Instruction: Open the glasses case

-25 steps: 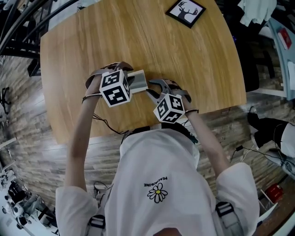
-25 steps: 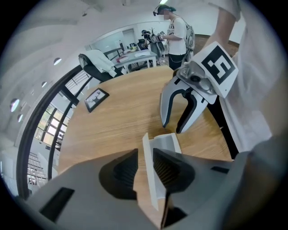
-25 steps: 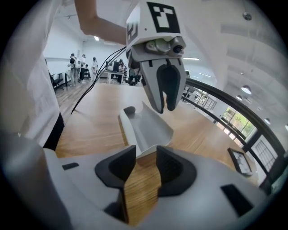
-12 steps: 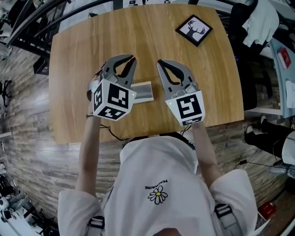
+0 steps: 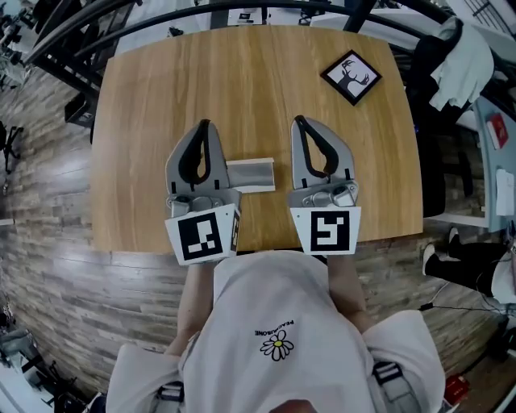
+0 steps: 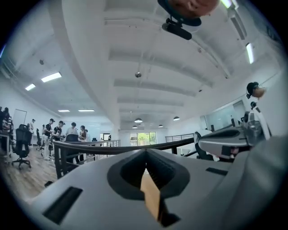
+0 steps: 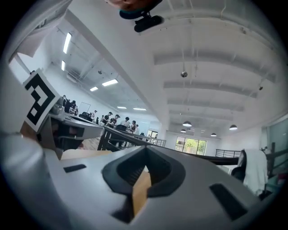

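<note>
The grey glasses case (image 5: 251,175) lies on the round wooden table (image 5: 258,73), near its front edge. Neither gripper touches it. My left gripper (image 5: 201,127) is held high above the table, covering the case's left end, with its jaws shut and empty. My right gripper (image 5: 301,123) is held at the same height just right of the case, also shut and empty. In the left gripper view the left gripper (image 6: 146,151) looks out level over the room, jaws closed tip to tip. The right gripper view shows the right gripper (image 7: 146,148) the same way. I cannot tell whether the case's lid is up.
A small black-framed deer picture (image 5: 351,77) lies at the table's far right. A black railing (image 5: 242,10) runs behind the table. Clothes hang over a chair (image 5: 463,56) at the right. Several people (image 6: 54,130) stand far off in the room.
Both grippers have lifted up off the glasses case, closed their jaws and tipped from pointing down to pointing level. The case stays on the table.
</note>
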A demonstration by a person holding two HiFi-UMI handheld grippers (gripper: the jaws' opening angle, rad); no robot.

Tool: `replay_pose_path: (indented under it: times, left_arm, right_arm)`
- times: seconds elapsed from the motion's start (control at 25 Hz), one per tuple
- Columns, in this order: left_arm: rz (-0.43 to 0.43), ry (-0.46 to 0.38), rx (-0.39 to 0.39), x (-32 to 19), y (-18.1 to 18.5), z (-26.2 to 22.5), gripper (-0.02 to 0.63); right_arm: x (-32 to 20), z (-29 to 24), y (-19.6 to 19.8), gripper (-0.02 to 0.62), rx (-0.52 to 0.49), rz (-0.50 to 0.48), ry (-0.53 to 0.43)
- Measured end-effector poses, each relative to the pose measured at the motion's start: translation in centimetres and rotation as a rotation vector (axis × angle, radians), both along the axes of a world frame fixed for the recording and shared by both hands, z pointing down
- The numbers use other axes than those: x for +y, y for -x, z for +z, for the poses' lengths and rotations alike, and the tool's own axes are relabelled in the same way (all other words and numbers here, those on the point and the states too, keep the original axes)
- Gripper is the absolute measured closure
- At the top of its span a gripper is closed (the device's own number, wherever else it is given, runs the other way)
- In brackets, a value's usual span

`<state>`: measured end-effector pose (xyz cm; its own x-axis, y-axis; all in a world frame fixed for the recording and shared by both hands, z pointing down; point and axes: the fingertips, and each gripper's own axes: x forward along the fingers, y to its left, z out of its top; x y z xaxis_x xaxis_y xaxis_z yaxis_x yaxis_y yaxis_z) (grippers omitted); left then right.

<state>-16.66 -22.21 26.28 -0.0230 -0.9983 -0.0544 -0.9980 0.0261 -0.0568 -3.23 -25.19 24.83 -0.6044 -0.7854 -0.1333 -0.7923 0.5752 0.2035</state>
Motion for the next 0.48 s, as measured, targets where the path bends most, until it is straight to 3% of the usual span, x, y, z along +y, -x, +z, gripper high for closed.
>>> replay_pose_path:
  times: [0.48]
  left_arm:
    - [-0.042,0.014,-0.004,1.1,0.9,0.5,0.589]
  right_arm:
    - [0.2,1.5,0.5,0.589,0.008,-0.004,0.073]
